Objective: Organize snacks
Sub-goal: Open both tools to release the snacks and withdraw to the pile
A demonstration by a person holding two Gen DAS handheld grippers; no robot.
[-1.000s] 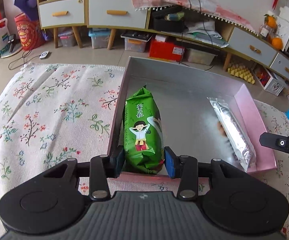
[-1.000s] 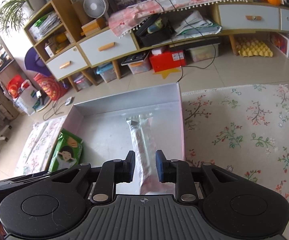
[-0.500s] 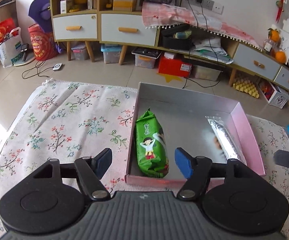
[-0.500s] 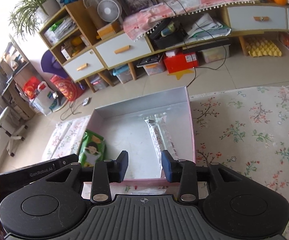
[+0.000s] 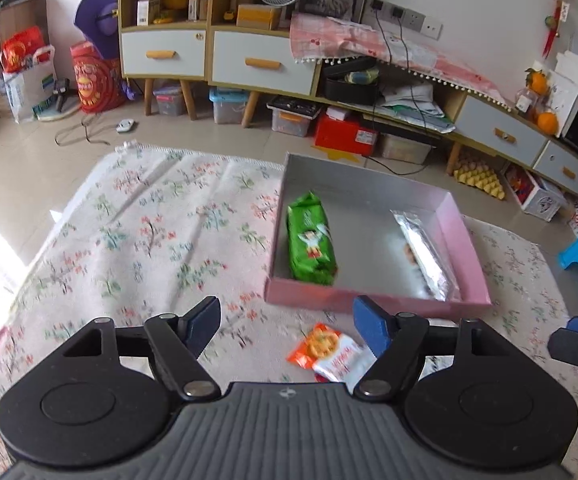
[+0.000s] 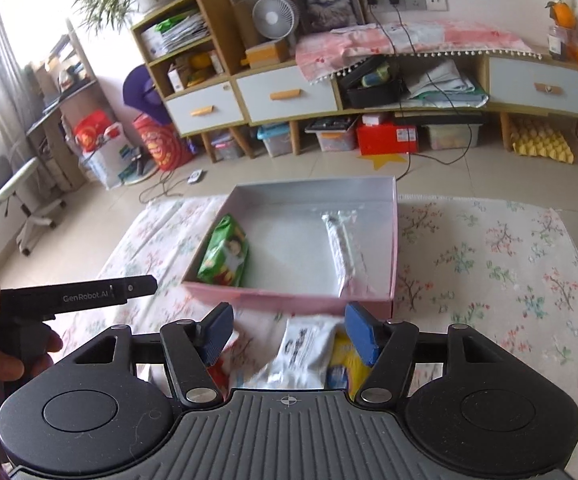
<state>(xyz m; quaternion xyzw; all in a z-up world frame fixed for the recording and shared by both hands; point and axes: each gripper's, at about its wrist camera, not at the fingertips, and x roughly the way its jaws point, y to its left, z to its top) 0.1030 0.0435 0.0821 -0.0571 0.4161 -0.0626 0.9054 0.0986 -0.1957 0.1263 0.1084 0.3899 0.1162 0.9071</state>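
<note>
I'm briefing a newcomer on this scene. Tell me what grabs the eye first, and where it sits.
The pink box on the floral cloth draws the eye: a green snack pack lies along its left wall, a clear wrapped snack near its right. In front of the box, loose packets wait, an orange one and a white one, below the open left gripper and right gripper.

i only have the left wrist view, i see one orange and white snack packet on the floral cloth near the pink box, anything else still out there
Observer: Yes. The right wrist view shows a white packet with black print on the cloth, just ahead of the open right gripper.
Operator: just that one
Observer: No, a yellow and blue packet lies right beside it, partly hidden by the right finger.
Operator: where's my gripper from there
Observer: The left gripper's black body shows side-on at the left edge, short of the pink box.
</note>
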